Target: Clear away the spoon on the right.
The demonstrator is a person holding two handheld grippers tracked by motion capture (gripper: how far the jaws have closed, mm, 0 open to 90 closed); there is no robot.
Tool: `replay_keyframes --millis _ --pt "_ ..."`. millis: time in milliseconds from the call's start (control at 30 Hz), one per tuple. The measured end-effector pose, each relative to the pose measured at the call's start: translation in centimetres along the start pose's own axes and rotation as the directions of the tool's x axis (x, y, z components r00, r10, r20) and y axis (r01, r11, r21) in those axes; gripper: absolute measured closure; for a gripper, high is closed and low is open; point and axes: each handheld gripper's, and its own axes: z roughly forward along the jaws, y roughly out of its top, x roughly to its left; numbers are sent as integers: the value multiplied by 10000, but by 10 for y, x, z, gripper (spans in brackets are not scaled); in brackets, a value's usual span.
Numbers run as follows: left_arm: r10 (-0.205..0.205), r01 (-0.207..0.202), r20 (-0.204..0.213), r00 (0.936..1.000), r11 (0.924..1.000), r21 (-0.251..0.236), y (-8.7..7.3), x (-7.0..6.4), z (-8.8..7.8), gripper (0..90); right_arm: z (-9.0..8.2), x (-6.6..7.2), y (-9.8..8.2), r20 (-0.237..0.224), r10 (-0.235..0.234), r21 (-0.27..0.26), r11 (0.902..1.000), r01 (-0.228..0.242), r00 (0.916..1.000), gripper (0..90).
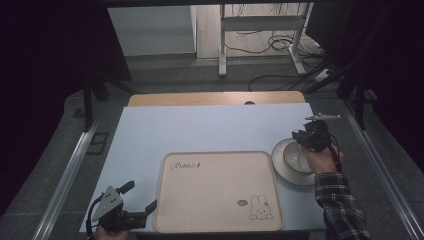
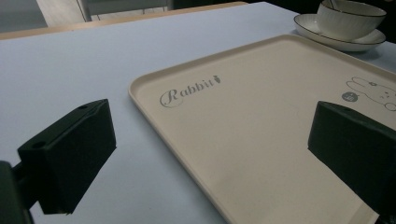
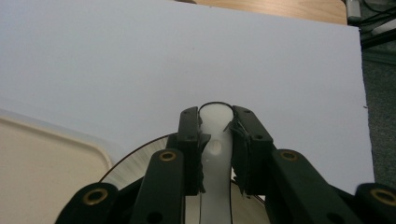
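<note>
At the near left edge of the table (image 1: pixel 150 130), the left gripper (image 1: pixel 141 201) rests low in the person's hand, its jaws spread wide apart with nothing between them. In the left gripper view the two black pads (image 2: pixel 70 154) frame the near left corner of the tray (image 2: pixel 261 140), one pad over the bare table surface, the other over the tray.

The tray, a cream rectangle with rounded corners, lies flat at the near middle of the table. It bears the word "Rabbit" at its far left and a small rabbit drawing (image 1: pixel 260 207) at its near right.

Just right of the tray, close to its far right corner, a saucer (image 1: pixel 281 167) with a dark rim line sits on the table, and a white bowl (image 1: pixel 295 156) stands on it. A hand (image 1: pixel 320 160) in a plaid sleeve (image 1: pixel 340 200) comes in from the near right and holds the right gripper (image 1: pixel 302 140) down over the bowl. In the right gripper view the jaws stand close together, clamped on a white spoon (image 3: pixel 215 135) that stands between the pads; the spoon has a dark edge line and a small hole in its handle, and the saucer shows beneath it.

Beyond the white table surface, a strip of wood (image 1: pixel 215 98) shows along the far edge.
</note>
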Motion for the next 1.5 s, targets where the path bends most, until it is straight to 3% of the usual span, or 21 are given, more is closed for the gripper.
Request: replay_keyframes --millis 1500 --pt "10 -10 17 10000 10000 -8 0 0 0 6 -41 13 5 -563 -221 -788 9967 176 9982 748"
